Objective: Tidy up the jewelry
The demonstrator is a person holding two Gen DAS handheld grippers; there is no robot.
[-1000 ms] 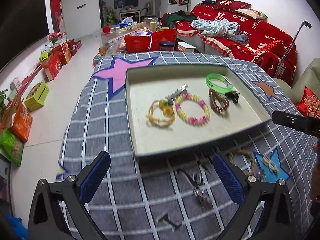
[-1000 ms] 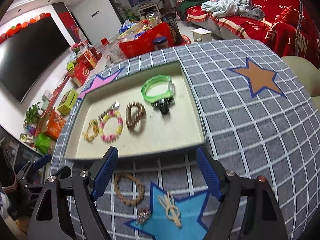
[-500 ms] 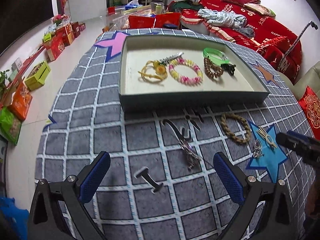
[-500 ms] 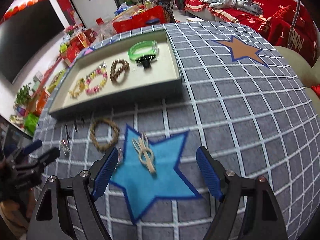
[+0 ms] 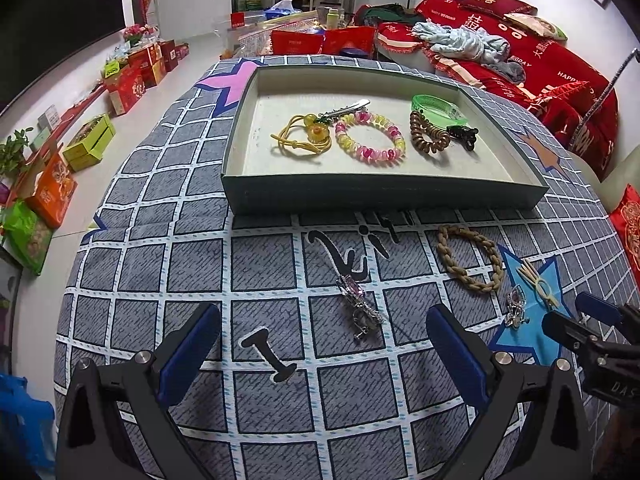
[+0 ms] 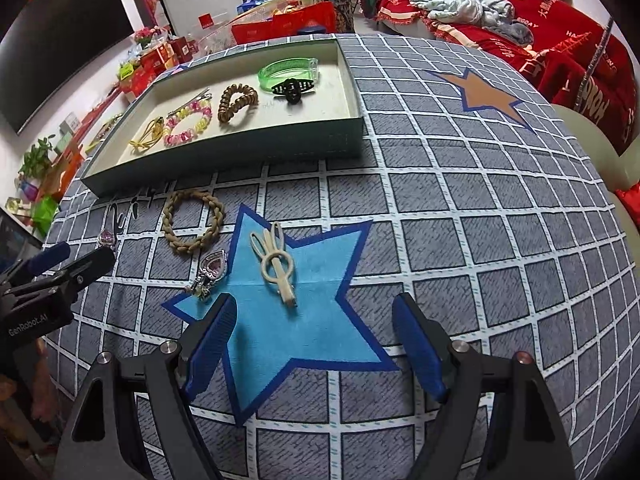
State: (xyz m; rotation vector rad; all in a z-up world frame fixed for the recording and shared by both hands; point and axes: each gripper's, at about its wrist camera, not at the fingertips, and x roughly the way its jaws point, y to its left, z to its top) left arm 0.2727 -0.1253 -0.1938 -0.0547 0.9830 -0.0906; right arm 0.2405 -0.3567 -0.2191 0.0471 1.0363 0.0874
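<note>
Tray [image 5: 384,196] holds bracelets; before it on the tablecloth [image 5: 200,264] lie a braided ring [image 5: 468,258] and clips

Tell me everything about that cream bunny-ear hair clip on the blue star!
The hair clip is cream and looks like smooth plastic. It has two long loops like bunny ears at one end, a round loop in the middle and a flat bar that ends in a little tip. It lies flat on the blue star of the cloth, outside the tray. Nothing touches it. The sparkly heart charm lies beside it, a little apart.

Left gripper [image 6: 60,258] partly cut off at frame edge, hiding most of pink-stone clip [image 6: 107,237] (shape unclear).
</note>
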